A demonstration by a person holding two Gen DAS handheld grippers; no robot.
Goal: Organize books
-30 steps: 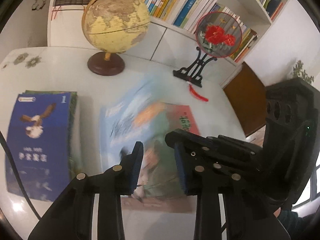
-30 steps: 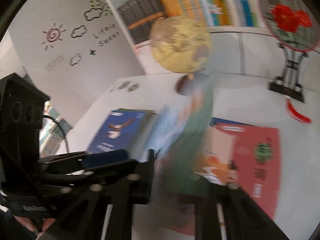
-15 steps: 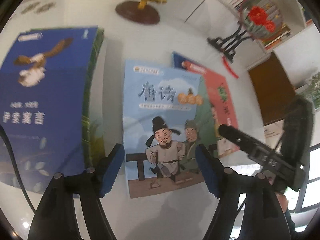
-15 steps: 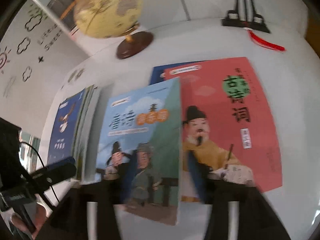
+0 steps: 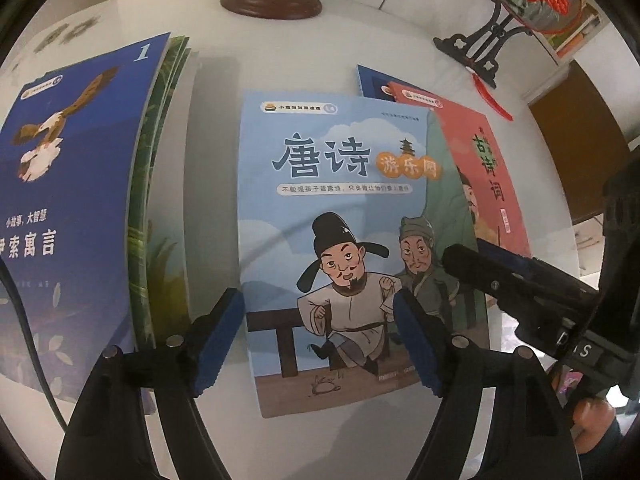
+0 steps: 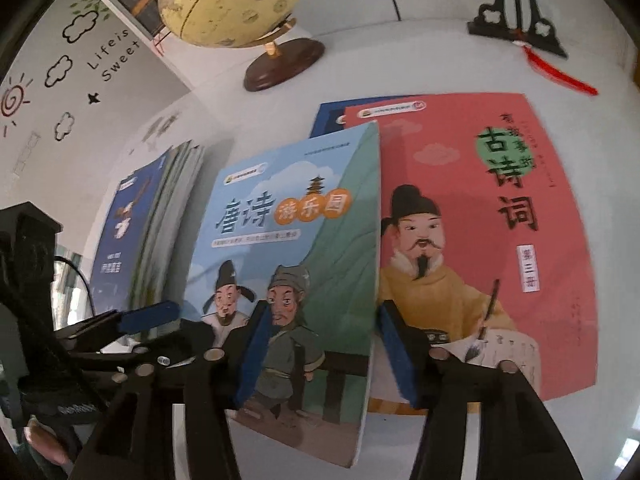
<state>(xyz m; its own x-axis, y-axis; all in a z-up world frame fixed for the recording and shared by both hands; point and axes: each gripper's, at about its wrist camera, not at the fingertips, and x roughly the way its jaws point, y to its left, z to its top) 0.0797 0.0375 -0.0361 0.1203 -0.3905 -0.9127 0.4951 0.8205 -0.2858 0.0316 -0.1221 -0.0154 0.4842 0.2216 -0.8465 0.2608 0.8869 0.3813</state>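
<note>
Nearest the near edge of the white bench (image 5: 208,80), the left tool (image 5: 318,336) stands with its blue pads apart and nothing pinched; its left pad sits just off the left edge of the light-blue poetry book (image 5: 336,208), its right pad over the cover's lower right; the jaws have just been opening. The right tool (image 6: 316,348) is also apart, though its jaws have just been closing; its pads straddle the same book's right long edge, left pad over the cover, right pad over the red book (image 6: 480,208) beyond; whether either pad touches paper is hard to judge from this angle. The light-blue book lies face up with its long axis running from the near edge toward the far one, its right edge lapping onto the red book, which in turn covers a dark-blue book (image 6: 328,120) at its far corner; both tools sit at its near short end, so the coming grasp likely turns on that raised right edge, where the right tool is better placed. Toward the bench's left edge lies the eagle-cover stack (image 5: 72,184); farthest off stand the globe (image 6: 232,0) and the fan stand (image 6: 516,20).
</note>
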